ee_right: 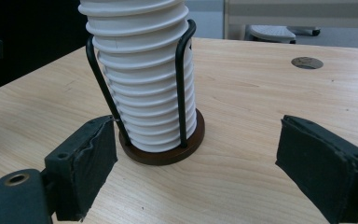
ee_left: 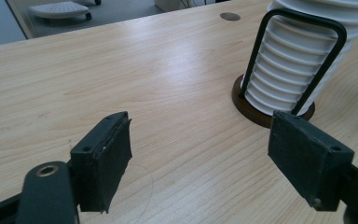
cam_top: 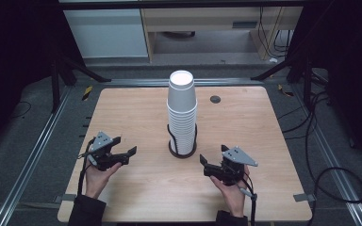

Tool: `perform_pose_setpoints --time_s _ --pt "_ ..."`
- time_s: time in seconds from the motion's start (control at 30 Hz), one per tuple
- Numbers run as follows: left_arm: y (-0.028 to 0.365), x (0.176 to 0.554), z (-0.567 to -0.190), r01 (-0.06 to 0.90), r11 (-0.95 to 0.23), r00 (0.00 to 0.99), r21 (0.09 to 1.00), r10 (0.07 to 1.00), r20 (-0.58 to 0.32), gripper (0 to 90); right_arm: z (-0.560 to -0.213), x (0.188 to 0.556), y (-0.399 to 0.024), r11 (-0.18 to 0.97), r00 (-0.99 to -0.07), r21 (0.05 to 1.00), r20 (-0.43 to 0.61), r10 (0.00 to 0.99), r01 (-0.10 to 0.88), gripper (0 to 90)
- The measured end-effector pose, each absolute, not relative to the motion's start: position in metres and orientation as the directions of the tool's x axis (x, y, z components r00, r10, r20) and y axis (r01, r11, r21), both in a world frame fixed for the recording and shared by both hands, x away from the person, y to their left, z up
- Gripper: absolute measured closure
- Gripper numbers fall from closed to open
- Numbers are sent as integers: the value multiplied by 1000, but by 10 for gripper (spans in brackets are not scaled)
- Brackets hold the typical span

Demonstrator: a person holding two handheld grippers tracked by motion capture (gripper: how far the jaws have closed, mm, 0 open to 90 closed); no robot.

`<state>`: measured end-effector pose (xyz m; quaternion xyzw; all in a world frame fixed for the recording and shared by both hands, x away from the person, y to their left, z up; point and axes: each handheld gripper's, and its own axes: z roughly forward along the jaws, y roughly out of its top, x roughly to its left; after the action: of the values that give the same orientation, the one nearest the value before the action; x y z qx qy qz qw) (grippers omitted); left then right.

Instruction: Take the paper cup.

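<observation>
The stack of white paper cups [cam_top: 182,110] stands upright — long axis vertical, bases up — in a dark wire holder [cam_top: 183,149] (round brown base) mid-table [cam_top: 136,193]. The left gripper [cam_top: 120,151] and right gripper [cam_top: 207,164] flank it, jaws apart, holding nothing.

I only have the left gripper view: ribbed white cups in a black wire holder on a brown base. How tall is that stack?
Observer: In the high view the stack of paper cups rises well above the wire holder, upside down, topmost cup's base up.
Operator: Where's the other gripper?
Observer: The right gripper sits near the table's front edge, right of the stack, apart from it.
Operator: Open?
Observer: Yes; the right gripper view shows its jaws spread wide, nothing between them.
</observation>
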<state>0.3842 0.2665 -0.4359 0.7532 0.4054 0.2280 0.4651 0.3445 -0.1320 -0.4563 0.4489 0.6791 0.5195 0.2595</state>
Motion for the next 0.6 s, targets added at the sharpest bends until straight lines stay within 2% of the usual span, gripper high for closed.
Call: perform_pose_setpoints --time_s 0.23,0.6 --pt "264 385 -438 406 -258 575 877 818 -26 185 -444 352 -128 97 -501 950 68 863 297 115" --pt "265 383 -436 395 -243 577 886 816 -34 182 -388 368 -124 98 -571 970 49 819 224 113"
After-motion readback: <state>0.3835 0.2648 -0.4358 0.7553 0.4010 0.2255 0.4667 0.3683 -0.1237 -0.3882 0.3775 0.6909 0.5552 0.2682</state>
